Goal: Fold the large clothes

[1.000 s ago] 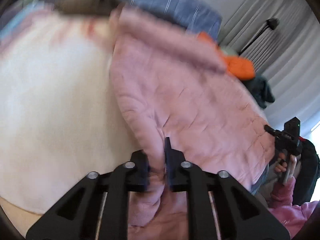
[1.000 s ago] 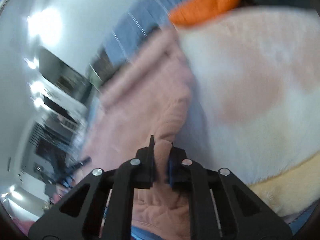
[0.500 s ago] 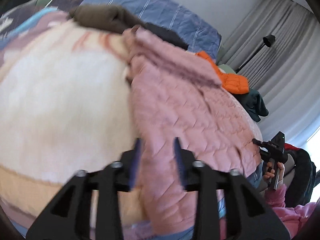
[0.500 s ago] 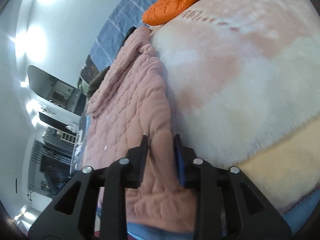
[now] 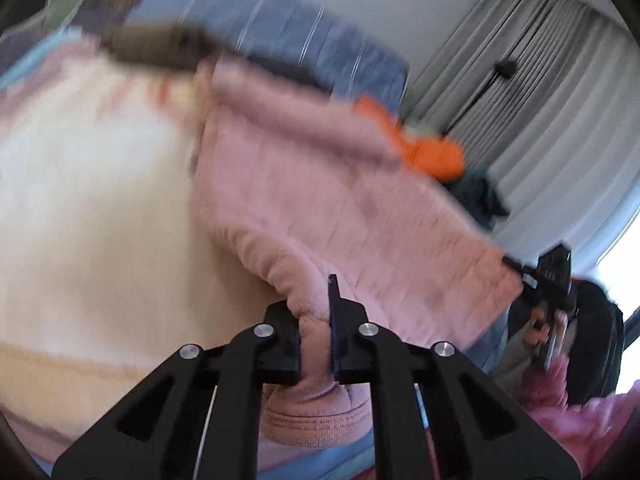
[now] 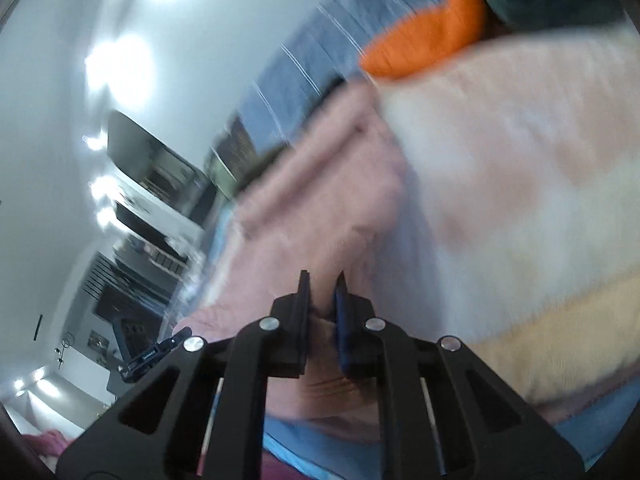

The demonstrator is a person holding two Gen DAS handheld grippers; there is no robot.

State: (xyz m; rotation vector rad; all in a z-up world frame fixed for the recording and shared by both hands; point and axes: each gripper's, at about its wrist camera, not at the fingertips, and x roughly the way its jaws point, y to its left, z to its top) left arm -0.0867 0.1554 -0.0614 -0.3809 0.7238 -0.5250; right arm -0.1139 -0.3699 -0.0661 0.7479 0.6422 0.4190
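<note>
A pink quilted jacket (image 5: pixel 320 200) lies spread on a cream fleece blanket (image 5: pixel 100 220), blurred by motion. My left gripper (image 5: pixel 316 320) is shut on a bunched fold at the jacket's near left corner, and the cuffed edge hangs below the fingers. My right gripper (image 6: pixel 322 300) has its jaws closing on the jacket (image 6: pixel 320 208) at its near right corner, with pink fabric pinched between the pads. The right gripper (image 5: pixel 548 280) also shows at the jacket's far corner in the left wrist view, held by a hand in a pink sleeve (image 5: pixel 560 392).
An orange puffer jacket (image 5: pixel 432 156) and a dark teal garment (image 5: pixel 480 196) lie beyond the pink one. A brown garment (image 5: pixel 156 44) rests against blue striped bedding (image 5: pixel 280 36) at the head. Grey curtains (image 5: pixel 540 100) and a lamp stand (image 5: pixel 506 68) stand behind.
Both grippers opened on the jacket's near edge half a second ago and have closed on it again. Both have lifted a little, drawing the near corners up.
</note>
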